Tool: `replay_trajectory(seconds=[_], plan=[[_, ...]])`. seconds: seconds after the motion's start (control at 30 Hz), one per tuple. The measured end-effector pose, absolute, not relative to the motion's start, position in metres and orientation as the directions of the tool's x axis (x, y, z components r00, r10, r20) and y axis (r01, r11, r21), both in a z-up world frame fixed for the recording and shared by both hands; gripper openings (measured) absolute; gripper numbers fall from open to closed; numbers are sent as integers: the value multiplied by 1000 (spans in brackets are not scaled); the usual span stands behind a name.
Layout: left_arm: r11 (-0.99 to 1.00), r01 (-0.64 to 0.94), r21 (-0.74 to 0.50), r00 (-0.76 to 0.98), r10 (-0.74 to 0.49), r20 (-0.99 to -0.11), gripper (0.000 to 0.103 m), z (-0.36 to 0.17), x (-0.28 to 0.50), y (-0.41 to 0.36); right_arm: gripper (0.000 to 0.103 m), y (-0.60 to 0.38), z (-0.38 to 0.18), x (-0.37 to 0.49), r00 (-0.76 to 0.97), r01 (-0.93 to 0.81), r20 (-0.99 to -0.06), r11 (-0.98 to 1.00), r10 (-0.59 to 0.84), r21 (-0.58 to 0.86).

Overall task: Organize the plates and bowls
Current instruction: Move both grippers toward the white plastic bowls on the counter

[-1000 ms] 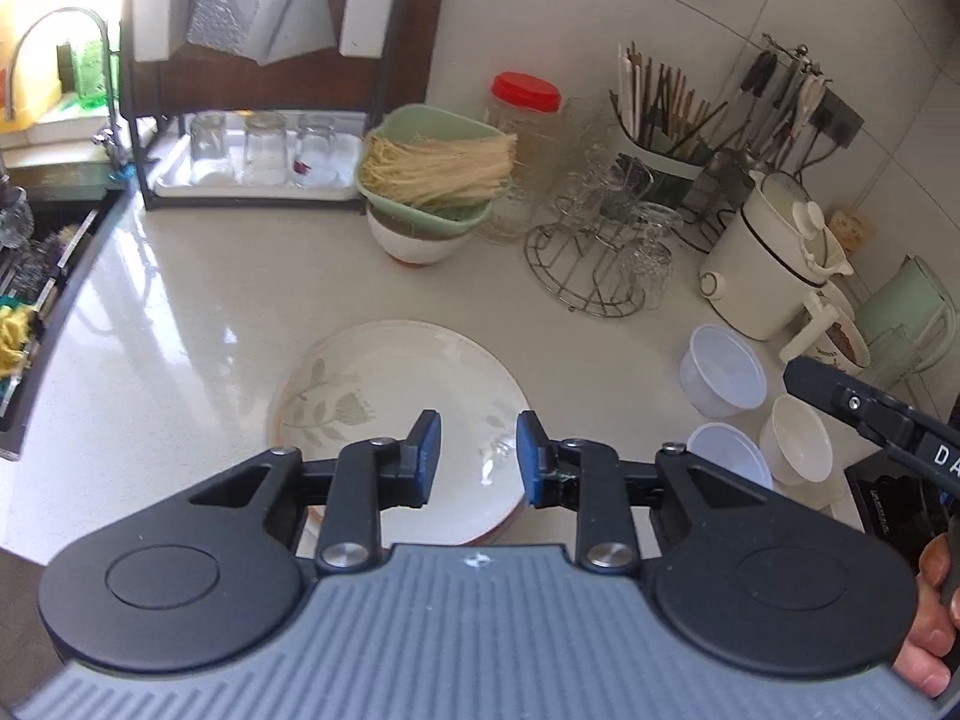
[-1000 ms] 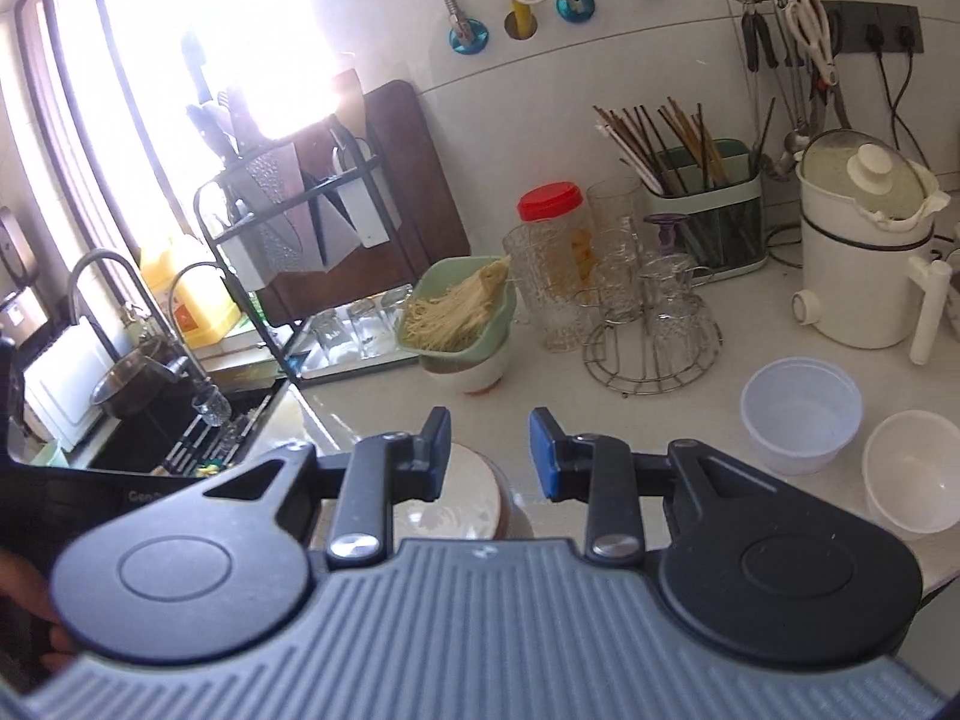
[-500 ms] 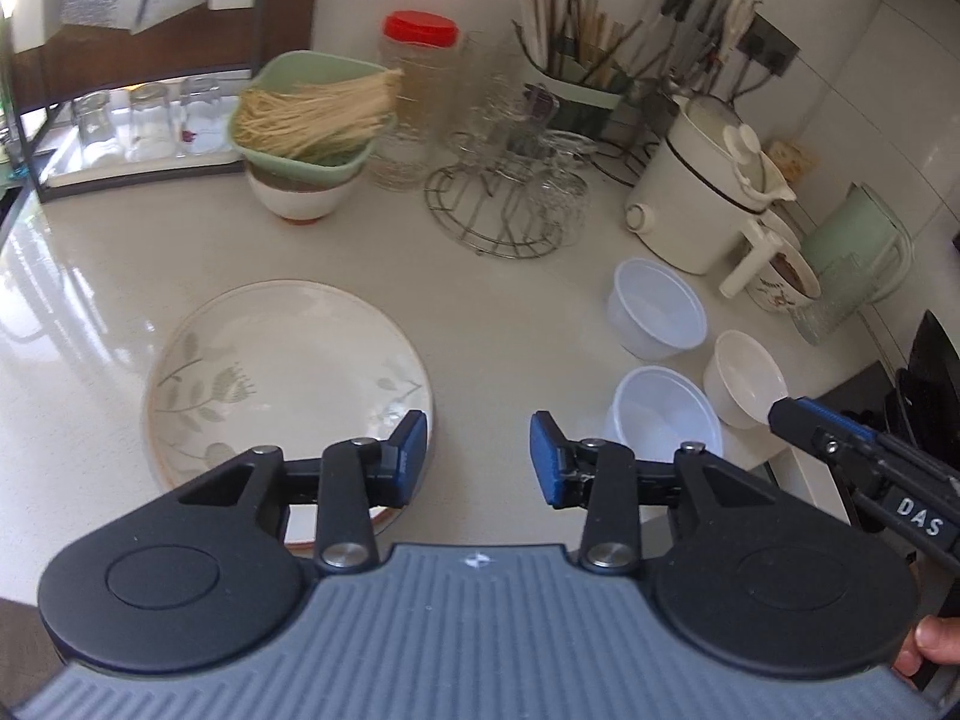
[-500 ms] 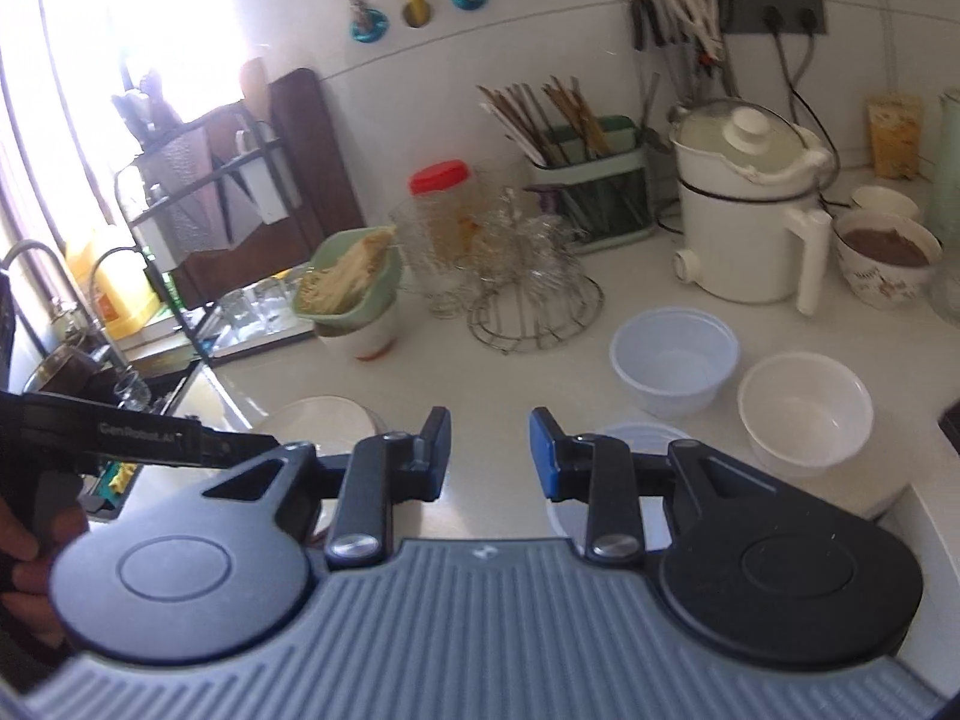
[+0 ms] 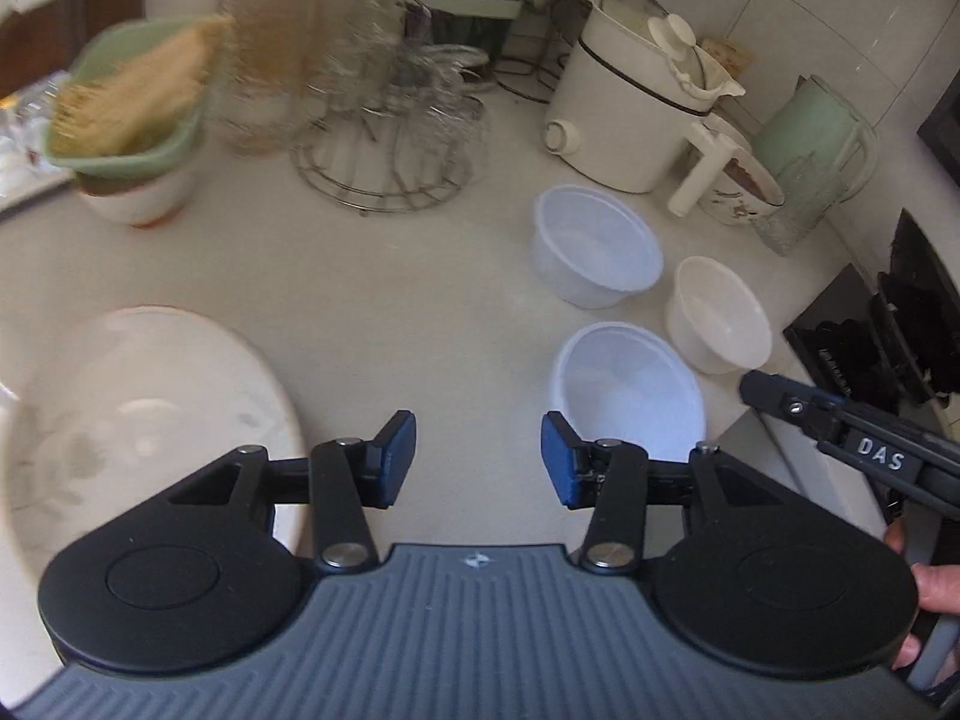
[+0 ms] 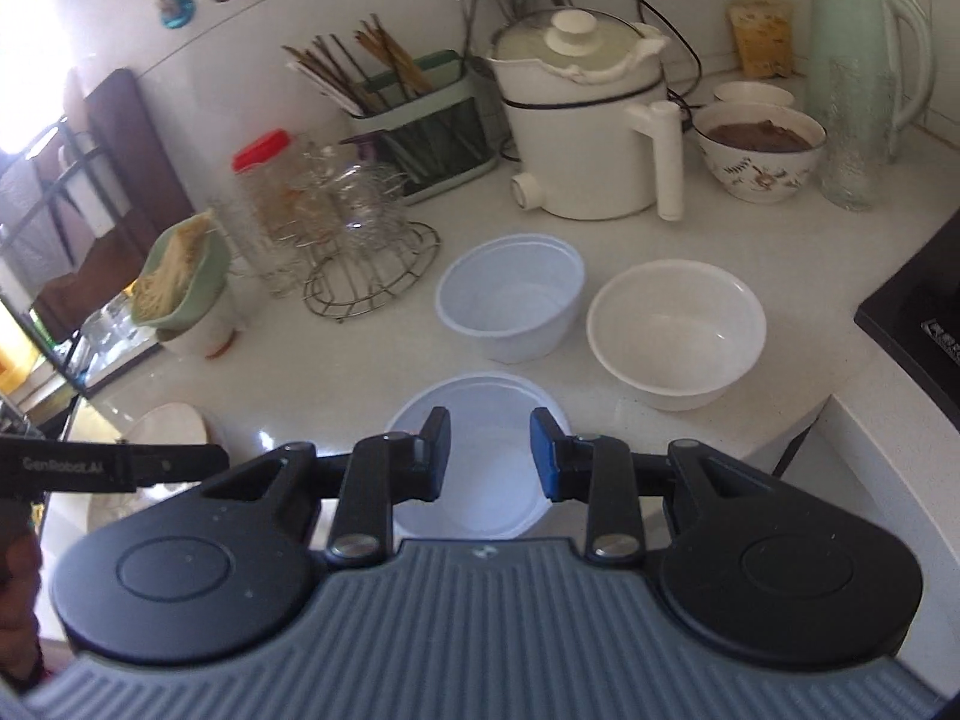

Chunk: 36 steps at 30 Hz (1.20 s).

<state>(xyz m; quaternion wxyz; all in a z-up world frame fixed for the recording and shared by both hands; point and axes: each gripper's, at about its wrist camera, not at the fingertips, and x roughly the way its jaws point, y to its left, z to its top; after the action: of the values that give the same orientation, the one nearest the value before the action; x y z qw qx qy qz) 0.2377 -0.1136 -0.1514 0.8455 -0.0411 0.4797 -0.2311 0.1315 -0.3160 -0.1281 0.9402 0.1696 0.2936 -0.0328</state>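
Swinging both grippers from plate [image 5: 144, 420] toward bowl [image 6: 474, 456], I am widening the empty left gripper [image 5: 478, 459]; right gripper [image 6: 490, 453], parted, empty, should straddle one rim.

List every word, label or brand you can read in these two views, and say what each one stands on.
"DAS": on the right gripper, seen from the left wrist.
"GenRobot.AI": on the left gripper, seen from the right wrist.
Label on the black appliance at the right edge: too small to read.
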Motion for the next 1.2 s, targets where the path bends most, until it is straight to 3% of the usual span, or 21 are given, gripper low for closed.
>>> replay_trajectory(seconds=[0.07, 0.2, 0.43, 0.57, 0.7, 0.77, 0.83, 1.2], plan=[[876, 353, -328, 418, -461, -783, 52, -157, 244, -125, 41, -323, -131, 138, 819, 178, -573, 937, 28, 300], [847, 318, -427, 365, -525, -769, 52, -173, 252, -145, 41, -338, -145, 150, 778, 196, -624, 914, 75, 354], [845, 341, -412, 326, -517, -791, 51, -196, 260, -174, 42, -345, -168, 160, 747, 215, -659, 907, 87, 363], [852, 320, -415, 306, -508, -805, 40, -207, 262, -179, 42, -347, -176, 164, 738, 249, -666, 874, 107, 416], [858, 315, -405, 299, -495, -816, 22, -212, 263, -181, 33, -342, -177, 170, 732, 244, -674, 883, 103, 400], [864, 318, -390, 306, -483, -821, 18, -211, 262, -181, 25, -342, -180, 173, 727, 242, -678, 886, 104, 395], [867, 318, -382, 305, -476, -825, 17, -211, 262, -181, 21, -340, -179, 173, 726, 245, -682, 895, 85, 372], [893, 284, -348, 342, -433, -834, 16, -183, 251, -153, 21, -329, -163, 173, 735, 196, -654, 868, 178, 456]])
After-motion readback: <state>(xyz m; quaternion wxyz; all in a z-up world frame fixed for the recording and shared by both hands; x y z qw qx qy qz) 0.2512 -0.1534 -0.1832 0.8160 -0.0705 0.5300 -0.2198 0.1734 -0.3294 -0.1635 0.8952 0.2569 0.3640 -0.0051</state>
